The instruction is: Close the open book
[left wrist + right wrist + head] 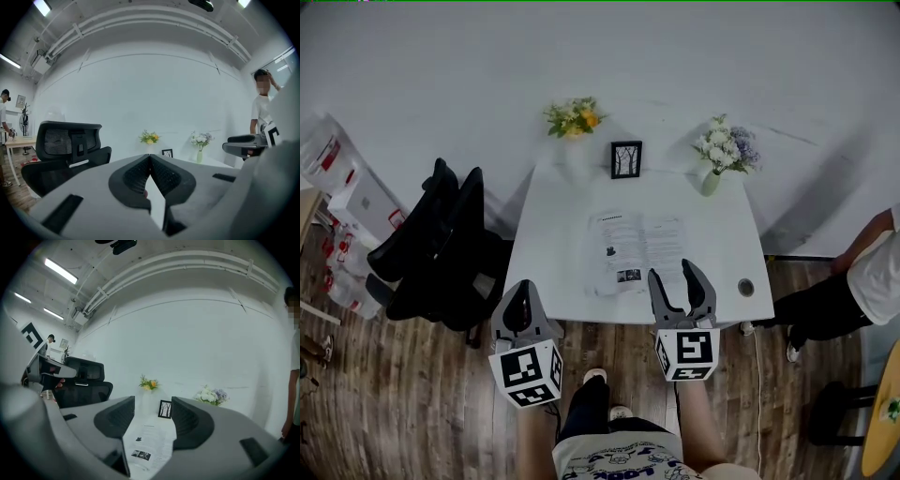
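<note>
Left claw (521, 298) (150, 158): jaws met at the tips with nothing between them; it hung just short of the bench's near left corner, over the wood floor (412, 403).
Right claw (674, 279) (152, 411): jaws spread wide and empty; it hovered at the bench's near edge, to the right of the left claw.
Book (637, 253) (147, 441): lay open and flat on the bench, just ahead of the right claw, with its right page in line with the gap between those jaws; from the left claw it sat ahead and to the right.
Bench (548, 225): white, stretching away ahead of both claws.
Chairs (441, 244) (65, 145) (84, 376): two black office chairs, left of the left claw and beside the bench's left edge.
Person (862, 281): well to the right of the right claw, off the bench's right end, in a white top and dark trousers, partly cut by the picture edge.
Picture frame (626, 159) (167, 153) (165, 409): small, black, upright, beyond the book at the bench's far edge.
Yellow flowers (574, 117) (149, 137) (148, 383): far side, left of the frame.
White and lilac flowers (724, 150) (200, 140) (211, 395): in a pale vase, far side, right of the frame.
</note>
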Demonstrator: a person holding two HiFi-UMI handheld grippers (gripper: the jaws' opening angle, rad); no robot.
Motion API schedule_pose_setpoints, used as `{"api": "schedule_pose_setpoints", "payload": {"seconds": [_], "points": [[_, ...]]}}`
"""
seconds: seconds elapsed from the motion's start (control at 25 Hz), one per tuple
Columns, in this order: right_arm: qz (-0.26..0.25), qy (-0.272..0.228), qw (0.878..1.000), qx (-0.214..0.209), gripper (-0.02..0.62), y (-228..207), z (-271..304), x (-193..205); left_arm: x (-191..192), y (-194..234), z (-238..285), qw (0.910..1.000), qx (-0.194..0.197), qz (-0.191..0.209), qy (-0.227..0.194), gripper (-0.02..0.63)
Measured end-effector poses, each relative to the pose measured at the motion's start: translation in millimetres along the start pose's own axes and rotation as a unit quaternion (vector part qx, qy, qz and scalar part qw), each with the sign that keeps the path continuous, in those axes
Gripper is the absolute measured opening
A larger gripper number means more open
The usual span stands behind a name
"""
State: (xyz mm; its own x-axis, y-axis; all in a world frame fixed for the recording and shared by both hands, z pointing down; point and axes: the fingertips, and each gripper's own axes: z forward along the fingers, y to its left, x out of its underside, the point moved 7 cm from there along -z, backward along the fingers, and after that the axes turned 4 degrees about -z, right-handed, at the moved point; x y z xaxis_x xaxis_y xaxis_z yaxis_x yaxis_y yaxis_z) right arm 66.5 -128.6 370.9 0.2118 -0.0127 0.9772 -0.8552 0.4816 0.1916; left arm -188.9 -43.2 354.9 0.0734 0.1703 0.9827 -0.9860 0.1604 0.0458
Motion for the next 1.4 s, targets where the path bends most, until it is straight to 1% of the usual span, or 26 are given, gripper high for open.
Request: {"api": "schedule_pose_setpoints", "payload": {"seconds": [0.16, 0.28, 0.48, 0.56, 0.68, 0.84, 1.04, 1.24, 1.4], "points": [[-0.007, 0.014, 1.0, 0.01, 0.238, 8, 32, 3, 0, 18, 37, 0.9999, 0.015, 0.0, 0.009, 0.023], [-0.025, 0.027, 0.999, 0.012, 0.238, 16, 49, 9, 3, 28, 58, 0.9995, 0.026, 0.002, 0.015, 0.023], [-0.05, 0.06, 0.997, 0.017, 0.238, 22, 69, 33, 15, 38, 84, 0.9986, 0.041, 0.001, 0.033, 0.023], [-0.079, 0.083, 0.993, 0.012, 0.238, 25, 76, 48, 21, 41, 91, 0.9982, 0.045, 0.0, 0.04, 0.023], [-0.147, 0.116, 0.982, -0.001, 0.238, 32, 84, 73, 32, 45, 98, 0.9976, 0.046, 0.0, 0.052, 0.023], [-0.212, 0.142, 0.967, -0.02, 0.238, 43, 89, 100, 47, 49, 103, 0.9969, 0.039, -0.005, 0.068, 0.023], [-0.278, 0.162, 0.945, -0.061, 0.238, 60, 93, 128, 60, 51, 104, 0.9961, 0.028, -0.008, 0.083, 0.023], [-0.355, 0.175, 0.912, -0.108, 0.238, 75, 97, 157, 73, 48, 105, 0.9949, 0.019, -0.01, 0.098, 0.023], [-0.389, 0.18, 0.894, -0.132, 0.238, 82, 97, 176, 83, 46, 103, 0.9939, 0.013, -0.013, 0.109, 0.023]]}}
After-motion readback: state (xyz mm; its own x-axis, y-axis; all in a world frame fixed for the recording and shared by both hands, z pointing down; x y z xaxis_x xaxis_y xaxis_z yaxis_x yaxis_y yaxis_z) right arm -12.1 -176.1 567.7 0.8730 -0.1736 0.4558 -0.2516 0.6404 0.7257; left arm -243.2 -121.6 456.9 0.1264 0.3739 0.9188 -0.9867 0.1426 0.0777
